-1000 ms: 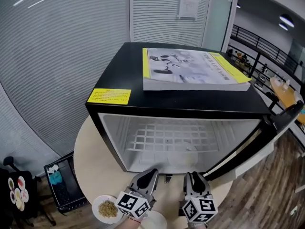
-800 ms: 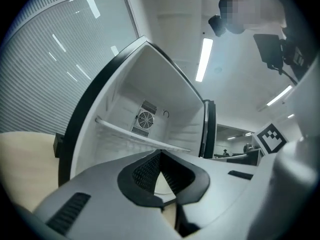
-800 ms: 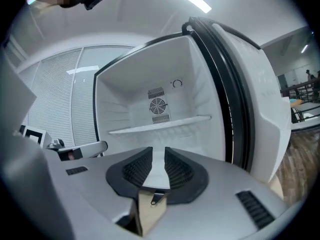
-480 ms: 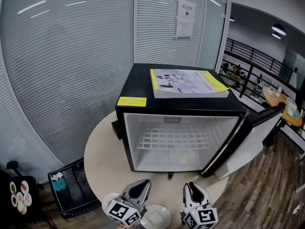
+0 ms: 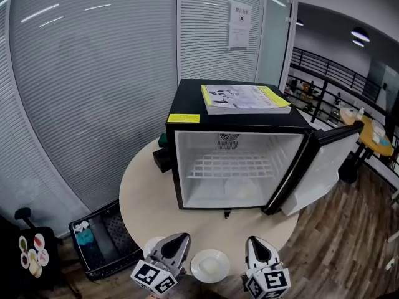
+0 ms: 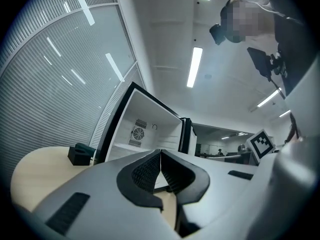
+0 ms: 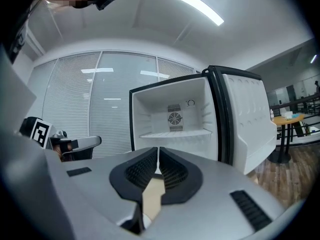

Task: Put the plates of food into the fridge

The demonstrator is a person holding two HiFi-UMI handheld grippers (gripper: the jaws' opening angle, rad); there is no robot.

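A black mini fridge (image 5: 176, 167) stands open on the round beige table (image 5: 146, 185), its door (image 5: 321, 167) swung right and its wire shelf (image 5: 234, 165) bare. At the table's near edge lies a white plate (image 5: 210, 265) of pale food, between my two grippers. A second plate (image 5: 153, 246) peeks out behind the left gripper (image 5: 181, 237), whose tips meet on nothing (image 6: 160, 153). My right gripper (image 5: 255, 240) is closing, its tips all but touching with nothing between them (image 7: 158, 149). Both point toward the fridge from well back.
A yellow-edged book (image 5: 244, 98) lies on the fridge top. A small dark box (image 5: 163, 157) sits on the table at the fridge's left side. A black crate (image 5: 103, 238) stands on the floor to the left. Glass walls with blinds rise behind.
The view has drawn back from the fridge, so both grippers sit farther from it, at the table's near edge. The plate left of the left gripper is now mostly hidden.
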